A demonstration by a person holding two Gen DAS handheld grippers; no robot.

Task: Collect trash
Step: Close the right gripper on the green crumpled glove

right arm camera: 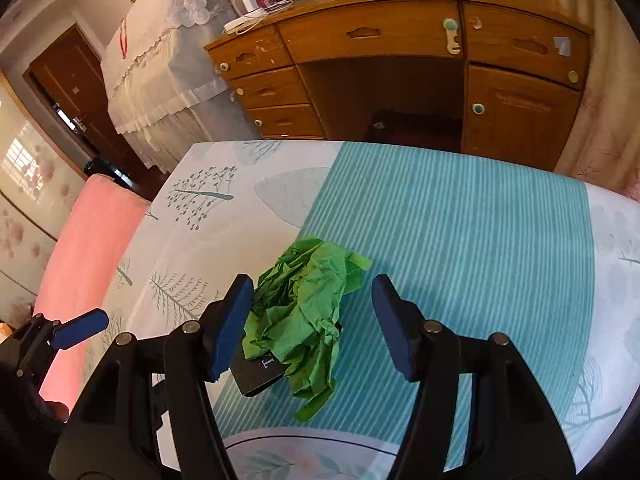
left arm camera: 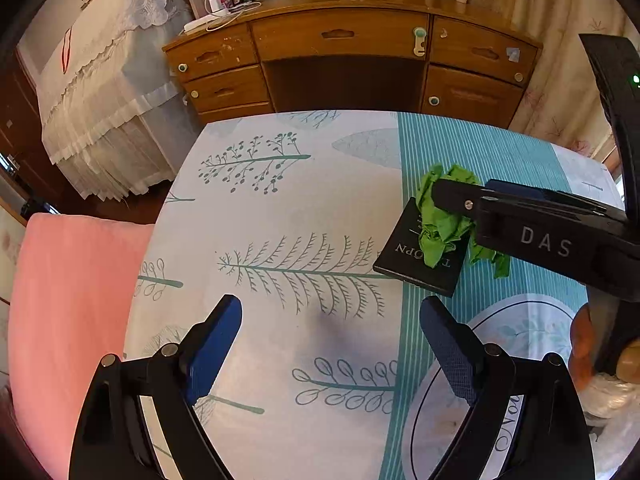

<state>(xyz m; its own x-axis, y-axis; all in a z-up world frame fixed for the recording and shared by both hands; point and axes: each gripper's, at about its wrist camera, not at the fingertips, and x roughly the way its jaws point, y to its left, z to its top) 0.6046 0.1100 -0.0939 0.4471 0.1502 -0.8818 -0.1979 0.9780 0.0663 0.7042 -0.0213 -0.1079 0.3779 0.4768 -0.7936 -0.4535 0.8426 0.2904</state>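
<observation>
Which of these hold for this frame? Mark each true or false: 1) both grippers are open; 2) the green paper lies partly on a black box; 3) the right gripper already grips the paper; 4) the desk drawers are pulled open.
1) True: the left gripper and right gripper both stand open.
2) True: the crumpled green paper overlaps the black box.
3) False: its fingers flank the paper without pressing on it.
4) False: the wooden desk has its drawers closed.
</observation>
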